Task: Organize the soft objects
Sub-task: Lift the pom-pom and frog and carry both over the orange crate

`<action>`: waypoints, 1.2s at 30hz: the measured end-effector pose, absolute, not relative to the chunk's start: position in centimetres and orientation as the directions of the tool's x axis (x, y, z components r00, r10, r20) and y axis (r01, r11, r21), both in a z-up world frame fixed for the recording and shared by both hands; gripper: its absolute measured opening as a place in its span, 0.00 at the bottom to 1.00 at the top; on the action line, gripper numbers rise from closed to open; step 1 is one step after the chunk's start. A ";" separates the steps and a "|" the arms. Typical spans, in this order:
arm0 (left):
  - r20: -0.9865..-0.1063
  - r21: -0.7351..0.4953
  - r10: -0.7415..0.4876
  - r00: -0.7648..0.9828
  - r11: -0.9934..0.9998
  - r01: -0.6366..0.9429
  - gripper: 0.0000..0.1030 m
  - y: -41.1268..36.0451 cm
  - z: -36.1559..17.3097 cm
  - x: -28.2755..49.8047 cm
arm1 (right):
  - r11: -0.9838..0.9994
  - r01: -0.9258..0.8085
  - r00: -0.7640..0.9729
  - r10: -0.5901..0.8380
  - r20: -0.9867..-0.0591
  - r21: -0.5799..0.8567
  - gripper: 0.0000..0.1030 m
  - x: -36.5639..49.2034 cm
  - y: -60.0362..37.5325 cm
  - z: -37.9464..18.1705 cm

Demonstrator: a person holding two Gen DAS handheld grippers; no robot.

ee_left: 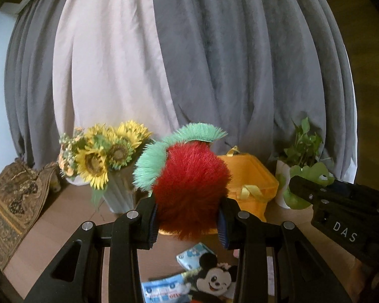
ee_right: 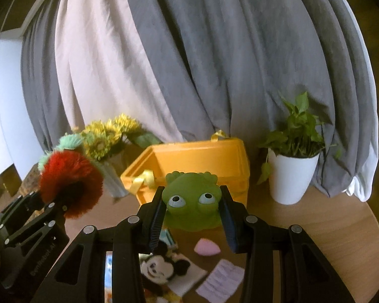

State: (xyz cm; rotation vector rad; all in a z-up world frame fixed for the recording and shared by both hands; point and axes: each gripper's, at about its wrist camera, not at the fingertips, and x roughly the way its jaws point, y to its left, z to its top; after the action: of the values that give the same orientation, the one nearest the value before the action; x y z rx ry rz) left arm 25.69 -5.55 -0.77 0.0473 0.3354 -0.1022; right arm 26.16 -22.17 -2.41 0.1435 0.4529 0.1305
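Left gripper clamped on red fluffy ball, right gripper clamped on green frog, pink sponge at 6 o'clock in the right view only.

1. A fluffy red ball with a mint-green fringe is held up off the table, in front of the orange bin.
2. A green frog toy with bulging eyes is held up, facing the camera.
3. A mouse plush lies face up on the table.
4. A pink sponge lies just beside a lilac cloth.
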 end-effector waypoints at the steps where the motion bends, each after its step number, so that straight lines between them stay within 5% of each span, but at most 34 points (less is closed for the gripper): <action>1: -0.328 0.027 -0.096 0.940 0.993 0.111 0.35 -5.5 -0.7 25.9 | 0.982 -0.091 0.893 0.155 -0.424 0.167 0.41 26.4 -22.1 -2.3; 18: -0.270 0.045 -0.129 0.954 0.988 0.147 0.35 -6.0 0.5 33.1 | 0.985 -0.051 0.917 0.111 -0.382 0.163 0.41 32.4 -22.1 -0.5; 36: -0.377 0.066 -0.139 0.916 0.982 0.176 0.35 -6.7 -2.9 43.6 | 0.986 -0.017 0.869 0.098 -0.486 0.168 0.41 42.1 -22.3 -3.6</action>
State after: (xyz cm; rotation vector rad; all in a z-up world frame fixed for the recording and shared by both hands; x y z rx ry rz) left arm 43.57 -6.75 -2.94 0.0997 0.3805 -0.1625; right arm 42.12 -22.30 -3.60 0.1602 0.5154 0.0602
